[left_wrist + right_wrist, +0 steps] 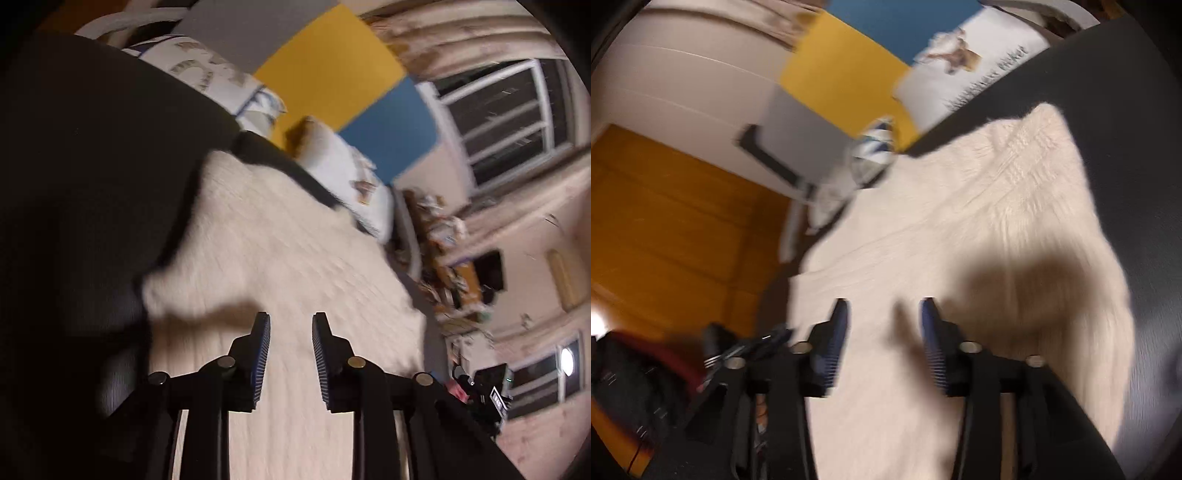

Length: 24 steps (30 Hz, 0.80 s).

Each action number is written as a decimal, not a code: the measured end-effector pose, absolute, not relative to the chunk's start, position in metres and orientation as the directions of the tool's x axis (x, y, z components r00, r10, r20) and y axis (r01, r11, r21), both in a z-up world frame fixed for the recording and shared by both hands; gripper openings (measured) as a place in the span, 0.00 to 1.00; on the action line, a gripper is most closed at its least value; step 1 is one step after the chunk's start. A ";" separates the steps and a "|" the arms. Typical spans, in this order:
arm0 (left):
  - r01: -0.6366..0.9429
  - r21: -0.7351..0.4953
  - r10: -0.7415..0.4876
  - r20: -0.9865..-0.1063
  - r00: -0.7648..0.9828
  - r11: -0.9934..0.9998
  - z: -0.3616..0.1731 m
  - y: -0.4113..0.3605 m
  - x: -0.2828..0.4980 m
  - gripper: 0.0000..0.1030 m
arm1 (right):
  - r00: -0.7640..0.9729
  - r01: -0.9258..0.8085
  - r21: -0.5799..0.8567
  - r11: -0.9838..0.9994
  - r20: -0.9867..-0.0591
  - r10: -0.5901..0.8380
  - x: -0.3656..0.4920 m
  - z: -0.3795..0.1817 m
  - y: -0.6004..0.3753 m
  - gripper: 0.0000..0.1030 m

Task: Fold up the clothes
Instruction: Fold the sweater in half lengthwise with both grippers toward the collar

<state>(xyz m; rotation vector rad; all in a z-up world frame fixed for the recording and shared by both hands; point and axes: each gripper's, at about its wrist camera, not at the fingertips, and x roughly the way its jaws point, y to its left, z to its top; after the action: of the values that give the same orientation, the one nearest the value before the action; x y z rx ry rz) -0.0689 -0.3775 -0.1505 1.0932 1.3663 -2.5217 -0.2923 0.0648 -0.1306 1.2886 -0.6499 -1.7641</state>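
A cream knitted sweater [280, 258] lies spread on a dark bed cover [85, 166]. In the left wrist view my left gripper [291, 320] hovers over its near part, jaws apart with nothing between the blue pads. The right wrist view shows the same sweater [960, 229] with a fluffier folded part on the right. My right gripper [884, 304] stands above it, jaws wider apart and empty; its shadow falls on the cloth. Both views are blurred.
Printed white pillows [218, 81] lie at the head of the bed against a wall with yellow and blue panels [332, 70]. A window [509, 118] and cluttered shelves [443, 266] are at right. A yellow wardrobe [665, 229] and dark bags [639, 376] stand at left.
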 end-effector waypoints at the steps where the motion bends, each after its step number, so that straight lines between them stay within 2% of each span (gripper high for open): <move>1: 0.351 -0.705 0.274 -0.610 -0.744 -0.616 -0.147 -0.372 -0.056 0.23 | -0.116 0.324 0.808 -0.492 -0.482 -0.869 -0.278 -0.126 0.081 0.60; 4: 0.284 -0.706 0.323 -0.593 -0.737 -0.648 -0.142 -0.356 -0.010 0.24 | -0.110 0.318 0.829 -0.461 -0.450 -0.886 -0.230 -0.113 0.138 0.63; 9: 0.265 -0.687 0.340 -0.610 -0.715 -0.676 -0.147 -0.340 0.063 0.25 | -0.107 0.220 0.808 -0.546 -0.536 -0.837 -0.166 -0.128 0.223 0.65; 16: 0.291 -0.687 0.357 -0.635 -0.685 -0.665 -0.161 -0.322 0.129 0.28 | -0.080 0.114 0.812 -0.572 -0.567 -0.820 -0.128 -0.163 0.263 0.65; 24: 0.343 -0.697 0.366 -0.656 -0.661 -0.630 -0.179 -0.323 0.163 0.30 | -0.052 0.116 0.850 -0.514 -0.512 -0.857 -0.121 -0.177 0.237 0.65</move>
<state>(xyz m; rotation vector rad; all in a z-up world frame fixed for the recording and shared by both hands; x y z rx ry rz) 0.1626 -0.3229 -0.1795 1.2999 1.3579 -2.5345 -0.1211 0.2366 -0.1766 1.4802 -0.8214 -1.6654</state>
